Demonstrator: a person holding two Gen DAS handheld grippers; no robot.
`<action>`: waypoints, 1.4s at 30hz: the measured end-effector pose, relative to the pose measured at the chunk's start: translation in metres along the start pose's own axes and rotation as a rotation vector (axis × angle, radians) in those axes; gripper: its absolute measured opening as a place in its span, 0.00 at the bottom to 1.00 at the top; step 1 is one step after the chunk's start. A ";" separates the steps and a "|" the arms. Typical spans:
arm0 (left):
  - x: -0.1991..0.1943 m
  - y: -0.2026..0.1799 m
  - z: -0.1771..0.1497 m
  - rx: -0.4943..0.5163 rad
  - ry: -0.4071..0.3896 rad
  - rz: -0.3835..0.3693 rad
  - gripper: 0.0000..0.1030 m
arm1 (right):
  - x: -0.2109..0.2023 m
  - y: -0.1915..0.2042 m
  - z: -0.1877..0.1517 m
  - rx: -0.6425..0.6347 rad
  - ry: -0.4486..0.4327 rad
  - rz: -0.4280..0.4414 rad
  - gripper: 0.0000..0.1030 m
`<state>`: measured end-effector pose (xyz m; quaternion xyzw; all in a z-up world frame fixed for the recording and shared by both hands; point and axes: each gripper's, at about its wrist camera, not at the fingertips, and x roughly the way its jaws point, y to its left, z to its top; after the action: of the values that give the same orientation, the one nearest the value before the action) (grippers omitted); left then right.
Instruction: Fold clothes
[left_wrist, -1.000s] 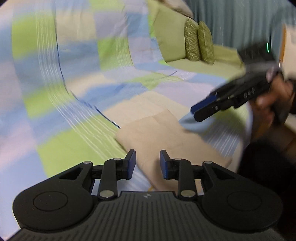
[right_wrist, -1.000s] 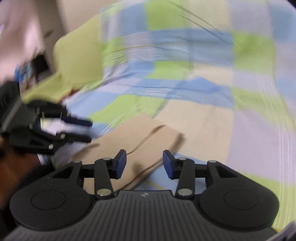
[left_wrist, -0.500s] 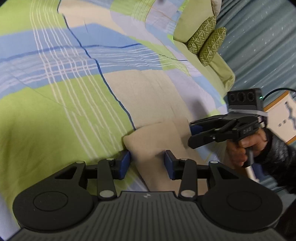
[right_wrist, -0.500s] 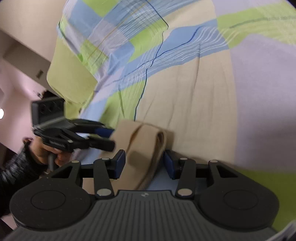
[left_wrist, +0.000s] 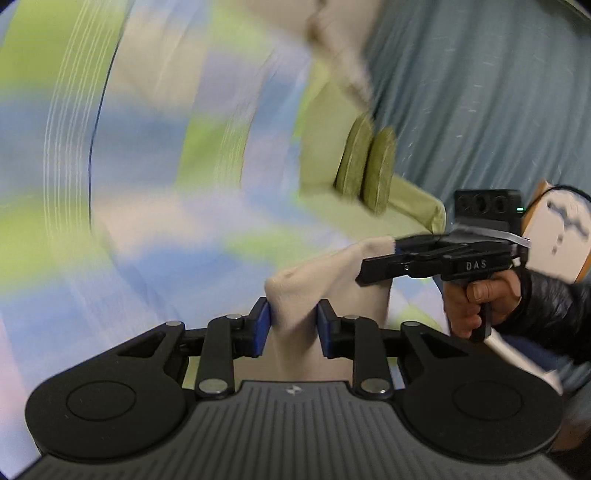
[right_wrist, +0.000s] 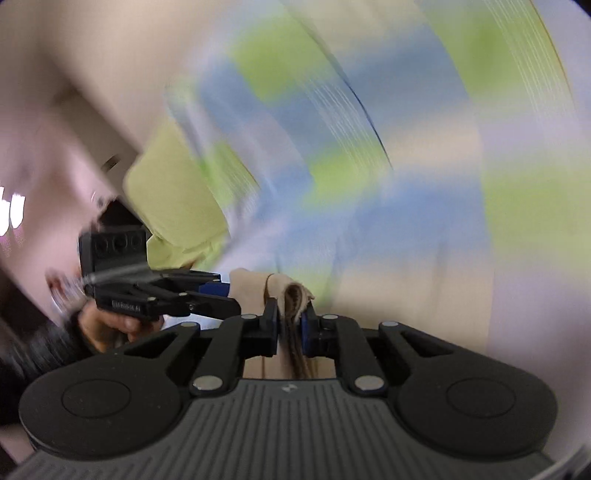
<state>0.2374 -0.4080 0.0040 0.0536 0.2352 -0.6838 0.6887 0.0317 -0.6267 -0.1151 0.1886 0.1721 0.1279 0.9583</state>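
Beige garment (left_wrist: 295, 295) pinched by left hand-held gripper (left_wrist: 293, 325), right hand-held gripper (left_wrist: 380, 262) marked "DAS"

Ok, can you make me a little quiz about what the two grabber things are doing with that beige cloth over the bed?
1. True or false: the left tool is open and holds nothing.
2. Multiple choice: what is the right tool clamped on? A) a green cushion B) the beige garment C) the curtain
3. Fill in: the two round green cushions stand between the checked bedspread and the blue ____.

Key
1. False. Its fingers pinch the beige garment.
2. B. The folded edge sits between its fingers.
3. Curtain.
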 end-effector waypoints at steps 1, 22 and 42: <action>-0.005 -0.009 0.000 0.051 -0.014 0.020 0.31 | -0.007 0.018 0.005 -0.148 -0.040 -0.025 0.10; -0.057 -0.135 -0.144 0.217 0.132 0.227 0.36 | -0.066 0.129 -0.151 -0.515 0.172 -0.113 0.29; 0.049 -0.204 -0.148 0.888 0.302 0.262 0.34 | -0.046 0.111 -0.165 -0.313 0.127 -0.311 0.32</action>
<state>0.0008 -0.4062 -0.0956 0.4701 0.0093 -0.6101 0.6378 -0.0924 -0.4887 -0.2006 0.0006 0.2370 0.0155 0.9714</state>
